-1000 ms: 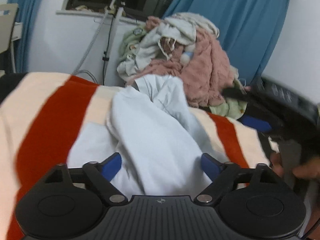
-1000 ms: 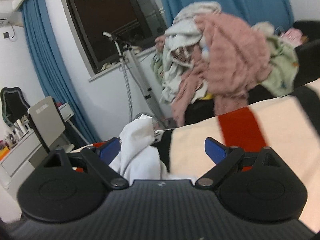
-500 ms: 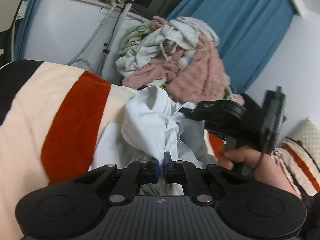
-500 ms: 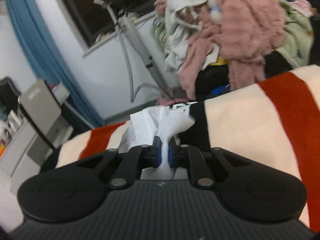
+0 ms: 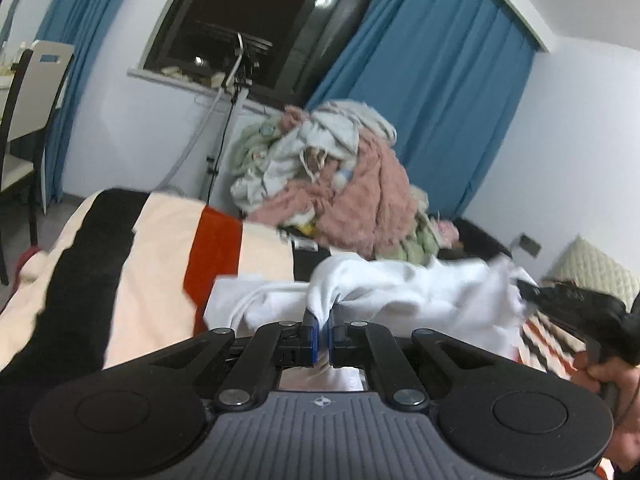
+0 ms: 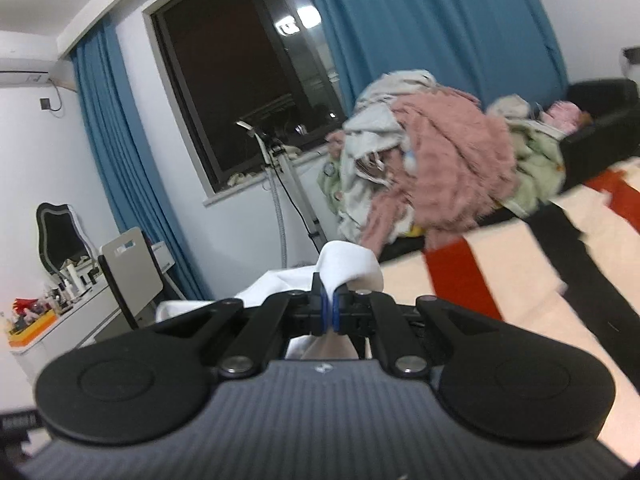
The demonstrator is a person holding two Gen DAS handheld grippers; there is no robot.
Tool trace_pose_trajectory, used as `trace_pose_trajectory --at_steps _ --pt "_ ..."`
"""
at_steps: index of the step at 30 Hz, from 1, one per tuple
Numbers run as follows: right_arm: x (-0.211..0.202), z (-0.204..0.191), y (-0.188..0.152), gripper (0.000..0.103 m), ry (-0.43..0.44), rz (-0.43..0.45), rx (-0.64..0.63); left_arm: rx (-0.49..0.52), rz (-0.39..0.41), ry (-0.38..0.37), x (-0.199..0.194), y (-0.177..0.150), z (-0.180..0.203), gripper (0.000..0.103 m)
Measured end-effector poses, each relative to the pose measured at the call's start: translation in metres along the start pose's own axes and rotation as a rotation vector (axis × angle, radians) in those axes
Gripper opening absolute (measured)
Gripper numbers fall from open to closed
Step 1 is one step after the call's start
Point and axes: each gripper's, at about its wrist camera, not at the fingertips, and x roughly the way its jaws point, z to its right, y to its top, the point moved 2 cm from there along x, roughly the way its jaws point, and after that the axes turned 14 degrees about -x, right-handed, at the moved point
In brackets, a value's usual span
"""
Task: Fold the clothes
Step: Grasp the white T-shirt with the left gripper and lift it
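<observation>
White garment point(image 5: 400, 292) is hanging stretched above the striped bed point(image 5: 160, 248), left gripper point(image 5: 324, 330) and right gripper point(image 6: 330, 312) each pinching an edge with fingers clamped together; spreading step, next probably needing a flat lay-down.

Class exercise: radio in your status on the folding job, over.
Left gripper shut on white garment. Right gripper shut on it too. Garment stretched over striped blanket. Laundry pile behind, not in the way.

the white garment point(image 5: 384, 284) is smooth, matt cloth. the striped blanket point(image 6: 500, 264) looks soft and matt. the pink fabric point(image 6: 452, 160) in the far pile is shaggy and rough. both tools are matt black plastic with ribbed bodies.
</observation>
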Motion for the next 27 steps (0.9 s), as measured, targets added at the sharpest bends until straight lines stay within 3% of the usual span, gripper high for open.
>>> trace_pose_trajectory --at_steps 7,11,13,15,16,19,21,27 --pt "-0.056 0.018 -0.088 0.007 -0.012 -0.338 0.025 0.026 -0.192 0.12 -0.018 -0.05 -0.016 0.006" --pt "-0.058 0.028 -0.11 0.015 -0.053 -0.416 0.078 0.012 -0.227 0.153 -0.023 -0.054 -0.024 0.011" --pt "-0.065 0.037 -0.11 0.039 -0.089 -0.412 0.121 0.016 -0.207 0.146 -0.032 -0.053 -0.027 0.016" --pt "-0.078 0.043 -0.107 0.082 -0.145 -0.341 0.131 0.024 -0.182 0.134 -0.04 -0.055 -0.025 0.027" --pt "-0.087 0.044 -0.104 0.086 -0.18 -0.298 0.127 0.035 -0.167 0.129 -0.045 -0.057 -0.023 0.034" --pt "-0.092 0.045 -0.097 0.085 -0.221 -0.223 0.103 0.154 -0.14 0.076 -0.051 -0.068 0.002 0.049" --pt "-0.091 0.043 -0.096 0.085 -0.192 -0.209 0.09 0.257 -0.131 0.065 -0.049 -0.082 0.02 0.058" --pt "-0.075 0.026 -0.103 0.084 -0.121 -0.249 0.035 0.564 -0.161 0.067 -0.013 -0.144 0.061 0.06"
